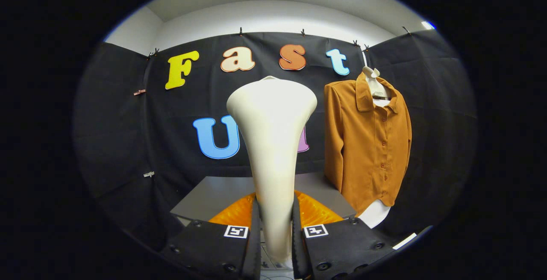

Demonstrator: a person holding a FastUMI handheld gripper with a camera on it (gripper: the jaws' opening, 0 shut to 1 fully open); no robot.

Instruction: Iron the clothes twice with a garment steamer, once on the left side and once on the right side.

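Between the two fingers of the gripper [275,228] a cream-white garment steamer [272,143] is held upright. Its narrow handle is clamped from both sides by the fingers [254,228], which press against it, so the tool is clenched on the steamer. From the fingers the body rises and becomes wider, and it ends in a broad flared head at the top, which is seen from behind (the steam plate itself is turned away and cannot be seen). On each finger block a small square marker [236,231] with a black and white pattern is fixed.

Beyond the fingers and to their right, a brown shirt [367,147] with long sleeves is hung on a white hanger [374,81] in front of the black cloth wall [124,143]. The shirt is buttoned down the front, its collar is open, and one sleeve hangs straight along the side nearer to the steamer. Under the lower hem a white rounded piece [376,213] is seen; what it is cannot be told. The steamer head and the shirt are apart, with a strip of the black wall visible between them.

Just behind the fingers a grey table top [213,194] is placed, and it reaches back to the cloth wall. Above the cloth a pale wall and ceiling are seen, and the cloth is fastened along its upper edge with small clips [240,30].
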